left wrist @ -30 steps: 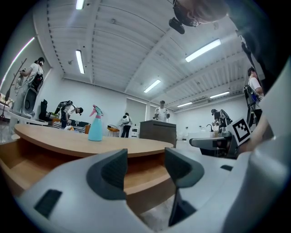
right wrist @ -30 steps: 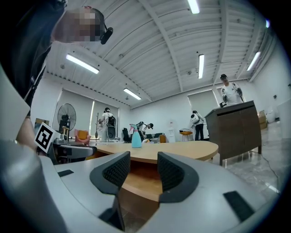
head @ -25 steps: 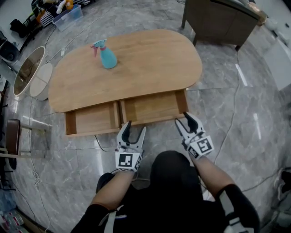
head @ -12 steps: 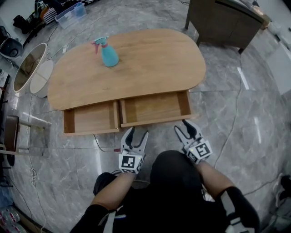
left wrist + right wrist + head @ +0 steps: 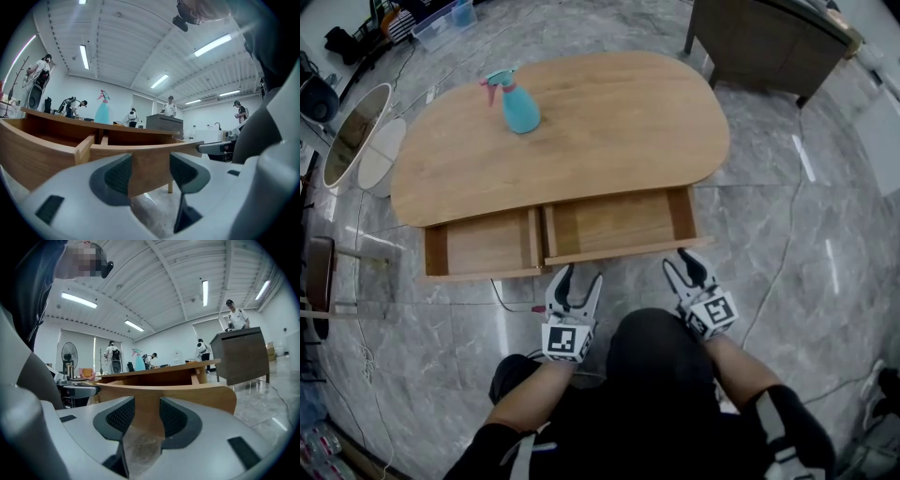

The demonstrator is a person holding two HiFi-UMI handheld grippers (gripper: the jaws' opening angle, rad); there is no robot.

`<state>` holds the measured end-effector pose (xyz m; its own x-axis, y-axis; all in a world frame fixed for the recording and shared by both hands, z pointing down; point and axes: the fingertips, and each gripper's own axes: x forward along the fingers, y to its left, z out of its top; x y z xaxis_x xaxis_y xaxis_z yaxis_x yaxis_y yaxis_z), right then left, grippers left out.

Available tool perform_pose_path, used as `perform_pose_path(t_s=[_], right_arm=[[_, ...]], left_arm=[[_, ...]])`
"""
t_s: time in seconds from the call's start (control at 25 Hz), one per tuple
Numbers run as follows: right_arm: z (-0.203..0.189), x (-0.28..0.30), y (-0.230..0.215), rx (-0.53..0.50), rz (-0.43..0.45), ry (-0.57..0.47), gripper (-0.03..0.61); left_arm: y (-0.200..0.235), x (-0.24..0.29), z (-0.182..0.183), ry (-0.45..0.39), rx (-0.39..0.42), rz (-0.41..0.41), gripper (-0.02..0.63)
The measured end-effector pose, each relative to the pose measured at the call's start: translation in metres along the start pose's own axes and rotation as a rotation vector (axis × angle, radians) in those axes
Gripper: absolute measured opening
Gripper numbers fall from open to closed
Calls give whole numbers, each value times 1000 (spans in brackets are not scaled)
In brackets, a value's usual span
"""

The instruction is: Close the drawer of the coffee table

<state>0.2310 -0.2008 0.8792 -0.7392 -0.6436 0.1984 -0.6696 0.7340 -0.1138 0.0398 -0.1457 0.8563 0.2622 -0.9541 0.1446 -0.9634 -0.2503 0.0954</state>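
The coffee table point(image 5: 609, 122) stands right in front of the person. Two drawers are pulled out from under its tabletop, toward the person. The right drawer point(image 5: 623, 251) sits ahead of both grippers. The left drawer point(image 5: 478, 246) is off to the side, away from them. Both drawers are empty, with only bare wood inside.

The right drawer's front board runs from side to side, across the person's body. The left gripper point(image 5: 578, 281) points at the board's left end, close to where the two drawers meet. The right gripper point(image 5: 684, 267) points at its right end. Both look about the same small way from the board, and I cannot tell if either touches it.

Each gripper is partly open and holds nothing. I think the push must go straight forward, away from the person, with both ends pushed evenly. A blue spray bottle point(image 5: 517, 105) stands far back on the tabletop.
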Motion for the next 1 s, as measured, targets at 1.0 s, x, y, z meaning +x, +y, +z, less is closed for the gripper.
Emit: perform_pose_path(t_s=[1.0], right_arm=[[49,75,-48,27,-50,-129,166]], left_arm=[[46,78,31,-15,9,89,253]])
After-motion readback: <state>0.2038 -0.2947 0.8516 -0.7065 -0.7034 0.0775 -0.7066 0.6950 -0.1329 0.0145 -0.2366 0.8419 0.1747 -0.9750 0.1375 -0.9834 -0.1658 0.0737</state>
